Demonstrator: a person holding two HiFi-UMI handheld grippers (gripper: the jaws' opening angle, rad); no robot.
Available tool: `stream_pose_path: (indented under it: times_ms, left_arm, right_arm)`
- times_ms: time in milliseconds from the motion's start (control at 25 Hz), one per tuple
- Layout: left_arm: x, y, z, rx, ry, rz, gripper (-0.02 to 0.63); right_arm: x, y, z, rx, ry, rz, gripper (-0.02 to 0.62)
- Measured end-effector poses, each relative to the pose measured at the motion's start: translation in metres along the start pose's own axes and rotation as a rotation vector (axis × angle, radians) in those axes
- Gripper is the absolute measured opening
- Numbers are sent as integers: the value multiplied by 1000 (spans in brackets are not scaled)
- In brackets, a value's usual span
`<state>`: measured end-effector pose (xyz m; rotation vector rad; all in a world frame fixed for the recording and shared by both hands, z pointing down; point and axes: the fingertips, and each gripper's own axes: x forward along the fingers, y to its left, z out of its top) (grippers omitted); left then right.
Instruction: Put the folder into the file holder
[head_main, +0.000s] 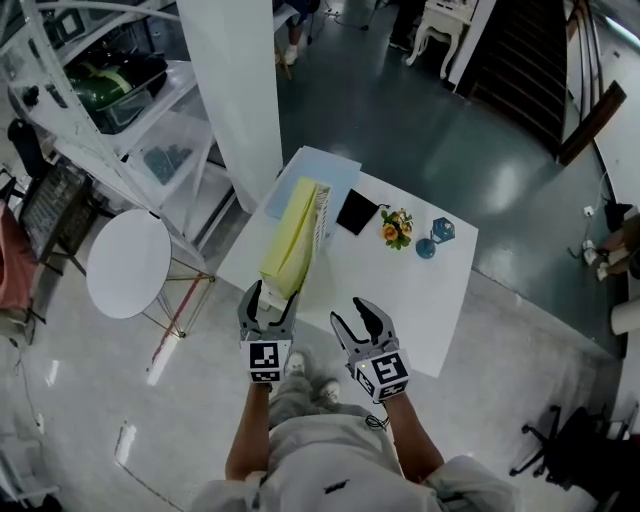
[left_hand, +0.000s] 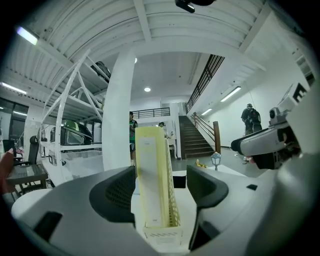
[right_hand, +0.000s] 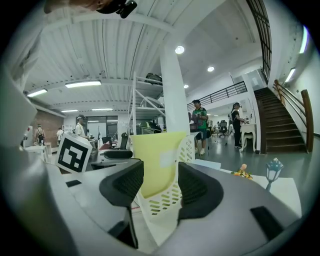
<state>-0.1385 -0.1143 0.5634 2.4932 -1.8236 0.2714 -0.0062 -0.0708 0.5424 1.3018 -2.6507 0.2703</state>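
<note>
Clearly, the task is at its last step. Nearest to the person, the left gripper (head_main: 269, 303) has its jaws well apart. The near end of the white file holder (head_main: 320, 215) stands between them, with a gap on each side, so the pads press on nothing. Just beside it, the right gripper (head_main: 352, 312) is also spread and empty; its own view looks at the holder from the side, and nothing sits between its jaws.

The yellow folder (head_main: 288, 235) stands on its edge inside the file holder, along the holder's left wall, on the left part of the white table (head_main: 440, 300). It seems to be fully in, so I judge that placing is done and only the release remains to be finished.

The next move, as I see it, is to draw the left gripper straight back toward the person, keeping the jaws wide so that neither pad catches the holder's front edge and drags it. The right gripper needs to do nothing.

Further along the table lie a flat black square object (head_main: 357, 211), a small bunch of flowers (head_main: 397, 228) and a small blue lantern (head_main: 441, 231). At the far corner a light blue sheet (head_main: 325, 170) lies beyond the holder.
</note>
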Motion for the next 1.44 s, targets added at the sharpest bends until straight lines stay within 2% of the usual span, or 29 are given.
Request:
stream_pose_path:
  times_ms: [440,840,1440]
  left_arm:
    - [-59,-18,-8,-25,87,-28,324]
    - [-97,-28,-12,-29,121,-4,324]
    - [-103,-23,20,-27,78,29,324]
  right_arm:
    - [-16,8,1,-30,10,14,216]
    - [-27,15,-9,-33,27,37,210]
    - [-26,29,14,-55,-1,83,196]
